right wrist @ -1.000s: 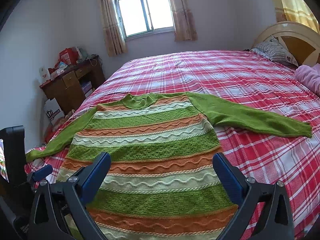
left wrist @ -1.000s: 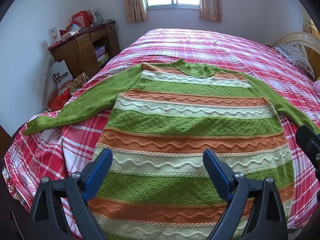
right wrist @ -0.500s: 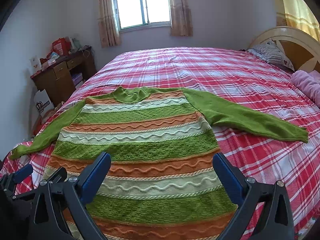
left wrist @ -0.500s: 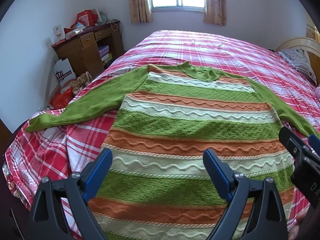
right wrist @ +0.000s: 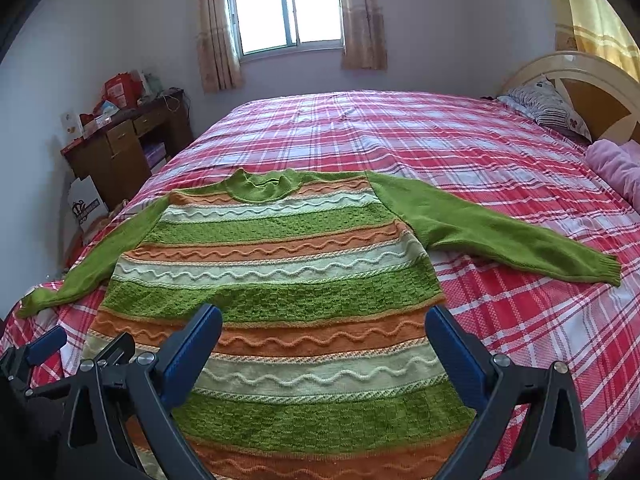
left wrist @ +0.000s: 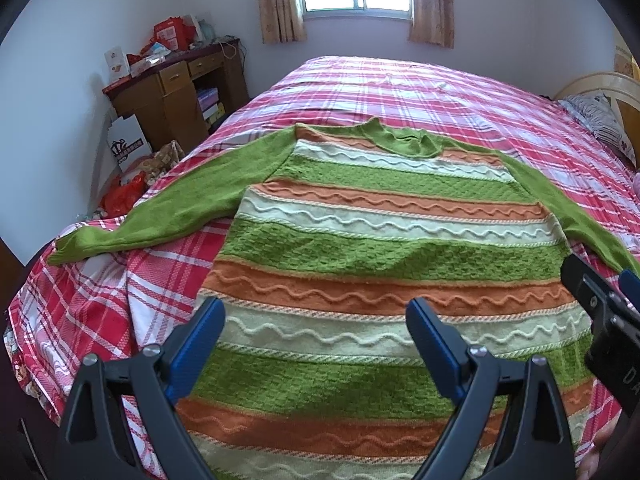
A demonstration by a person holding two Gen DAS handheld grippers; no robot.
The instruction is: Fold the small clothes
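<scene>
Lying flat on the plaid bed (right wrist: pixel 460 136), sleeves spread, the striped sweater (left wrist: pixel 380 248) sits beneath both grippers; left gripper (left wrist: pixel 316 320) and right gripper (right wrist: pixel 324 328) fingers gape wide, holding nothing.

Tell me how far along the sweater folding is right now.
Done: the striped sweater lies spread flat on the plaid bedspread, both sleeves out. In hand: nothing; the left tongs and right tongs hover open above its lower half. Left: every fold, sleeves and body.
</scene>
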